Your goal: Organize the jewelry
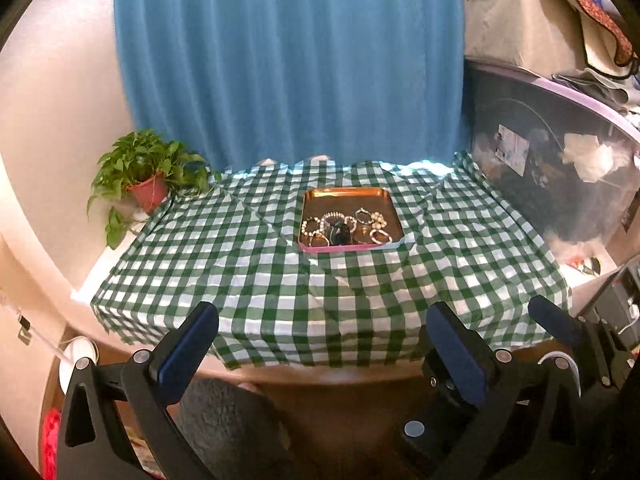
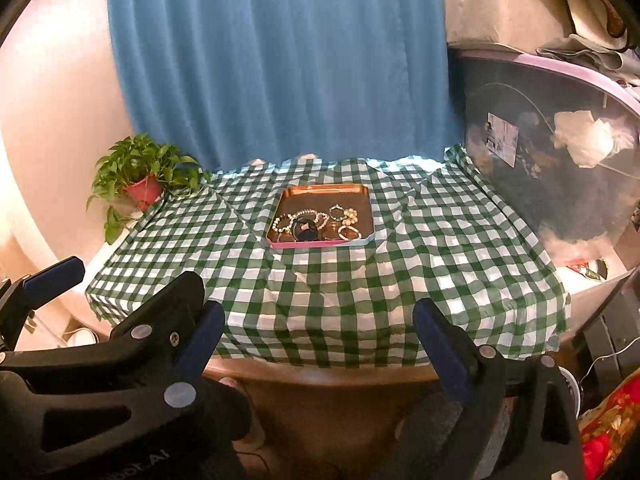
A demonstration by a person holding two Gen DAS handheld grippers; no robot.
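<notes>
Curtain: a blue curtain (image 1: pixel 288 64) hangs in folds behind the tray, filling the far middle of both views.
Storage bin: a large clear bin (image 1: pixel 552 184) with a lilac rim stands to the right of the tray, a grey fabric box (image 1: pixel 516 12) stacked on top of it.
Tablecloth: a green and white checked cloth (image 1: pixel 328 288) lies creased under the tray and drapes over the near table edge.
Left gripper: (image 1: pixel 322 320) held low over the near table edge, well short of the tray, angled down toward it; its two blue-padded fingers (image 1: pixel 196 336) stand wide apart with nothing between them but cloth far below.
Right gripper: (image 2: pixel 316 328) just beside the left one, at much the same height and tilt, also well short of the tray; its jaws are spread wide and hold nothing. One of its fingers shows at the right edge of the left wrist view, and a left finger shows at the left edge of the right wrist view.
Plant: a leafy green plant in a red pot (image 1: pixel 148 190) sits left of the tray, at the far left corner of the cloth.
Tray: a shallow copper-coloured tray (image 1: pixel 346 196) with a pink and pale blue rim rests flat on the cloth, centred ahead of both grippers.
Jewelry: beaded bracelets, rings and a dark round piece (image 1: pixel 346 228) lie heaped in the near half of the tray; the far half is bare metal. Single pieces are too small to sort out.
</notes>
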